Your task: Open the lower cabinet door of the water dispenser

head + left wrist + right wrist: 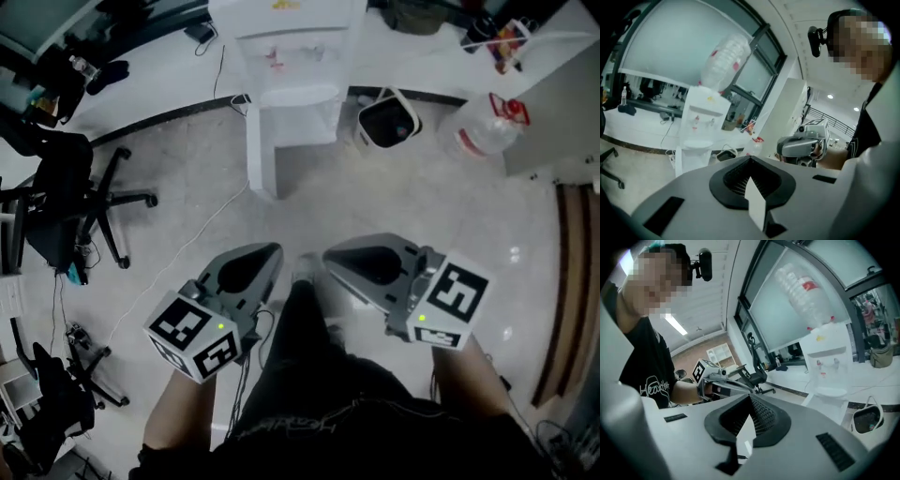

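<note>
The white water dispenser [291,56] stands at the far wall, across the floor from both grippers, with a clear bottle [724,58] on top. Its lower cabinet door [262,150] appears swung out to the left, leaving the lower compartment [305,122] exposed. My left gripper [270,255] and right gripper [330,255] are held side by side above the floor, pointing toward the dispenser and well short of it. Each one is shut with nothing between its jaws. In the left gripper view, the dispenser [699,133] shows beyond the closed left gripper [750,159]; in the right gripper view, the dispenser [828,366] lies past the right gripper [751,397].
A bin with a black liner [387,122] stands right of the dispenser, and a large clear water bottle [483,131] lies further right. A black office chair [66,202] is at the left. A thin cable [187,244] runs over the floor. A wooden edge [567,281] borders the right.
</note>
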